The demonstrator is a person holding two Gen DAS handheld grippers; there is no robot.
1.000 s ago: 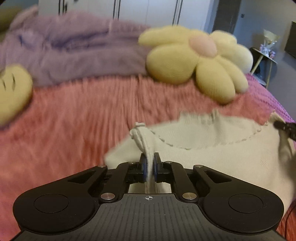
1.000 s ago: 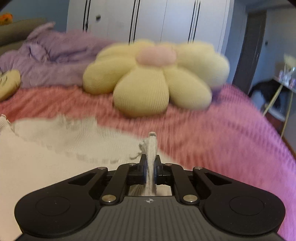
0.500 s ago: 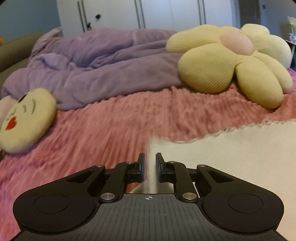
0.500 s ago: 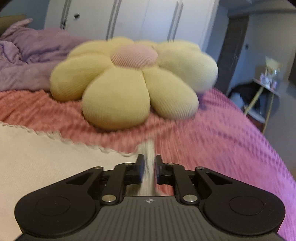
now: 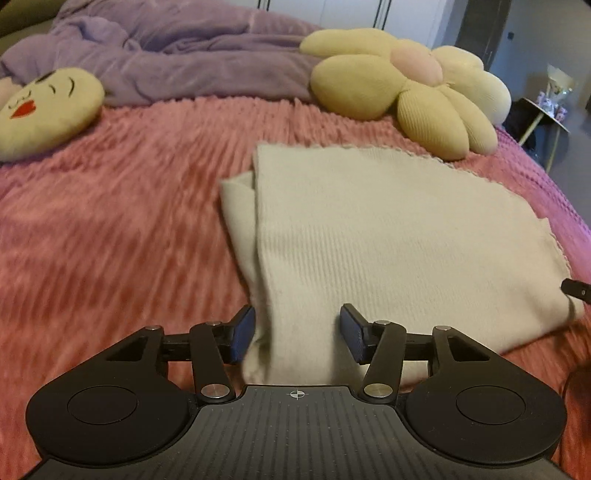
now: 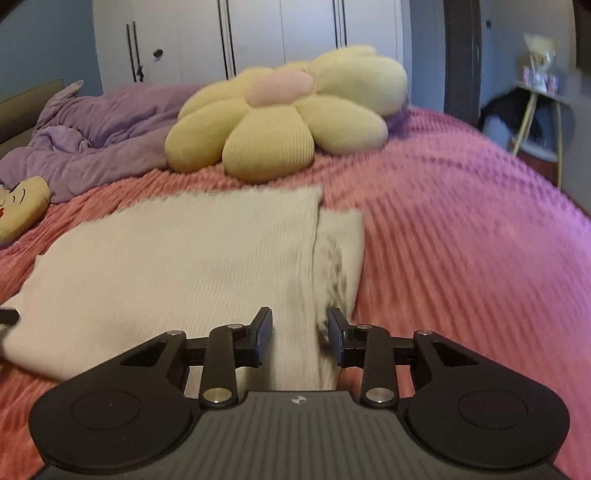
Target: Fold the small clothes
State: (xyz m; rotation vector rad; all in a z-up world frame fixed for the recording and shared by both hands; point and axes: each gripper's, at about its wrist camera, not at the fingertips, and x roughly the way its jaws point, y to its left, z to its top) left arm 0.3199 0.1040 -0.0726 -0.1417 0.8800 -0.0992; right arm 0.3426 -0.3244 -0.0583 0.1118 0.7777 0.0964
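Cream knit top (image 5: pixel 388 236) lies folded flat on the pink bedspread (image 5: pixel 110 229), 2 layers visible: upper panel on top, a narrower layer sticking out along each side edge. Scalloped hem edge faces the far side, near the yellow flower cushion (image 5: pixel 406 85).

Left tool (image 5: pixel 297 334): jaws apart and opening, straddling the near left corner of the top; pads are not pressing on the fabric.

Right tool (image 6: pixel 299 336): jaws apart and opening, narrower gap than the left, over the near right corner; fabric sits between the pads but is not clamped. Some motion blur there.

Right tool's fingertip shows at the right edge of the left wrist view, just beside the top's right side.

Background: purple duvet (image 5: pixel 177 48) bunched at the head of the bed, face cushion (image 5: pixel 44 110) at far left, white wardrobe (image 6: pixel 258 33) behind.
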